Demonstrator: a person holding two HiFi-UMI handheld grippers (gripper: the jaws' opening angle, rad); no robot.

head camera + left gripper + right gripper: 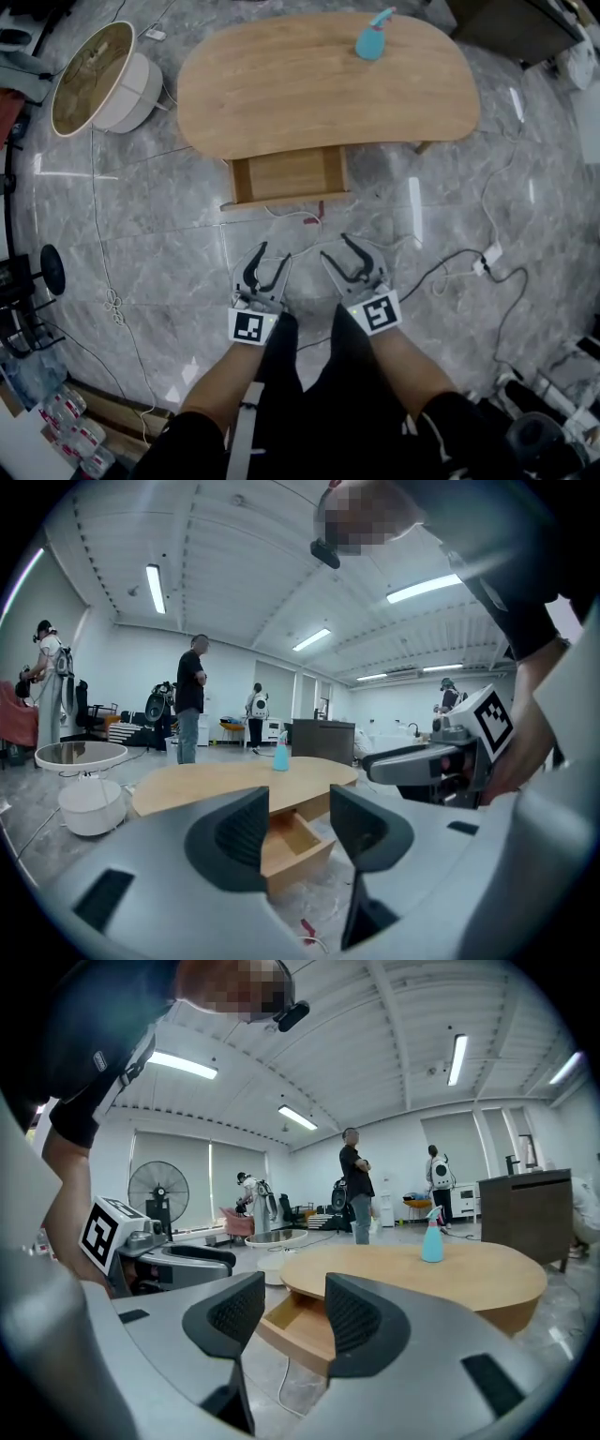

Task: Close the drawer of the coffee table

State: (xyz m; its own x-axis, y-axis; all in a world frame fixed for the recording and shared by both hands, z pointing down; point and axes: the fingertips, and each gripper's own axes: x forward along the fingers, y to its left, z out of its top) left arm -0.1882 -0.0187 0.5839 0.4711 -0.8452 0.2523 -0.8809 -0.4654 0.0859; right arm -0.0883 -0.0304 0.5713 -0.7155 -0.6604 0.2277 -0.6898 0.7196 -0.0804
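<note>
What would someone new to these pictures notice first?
An oval light-wood coffee table fills the top of the head view, its wooden drawer pulled out on the near side. A turquoise spray bottle stands near its far edge. Below, the left hand-held gripper and right hand-held gripper hang open above the grey marble floor.

open floor point(187, 246) before drawer point(289, 176), loose cables point(113, 305)

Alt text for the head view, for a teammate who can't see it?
The drawer of the coffee table stands pulled open. The left gripper and right gripper hover short of it, jaws apart and empty. A blue spray bottle stands on the table.
</note>
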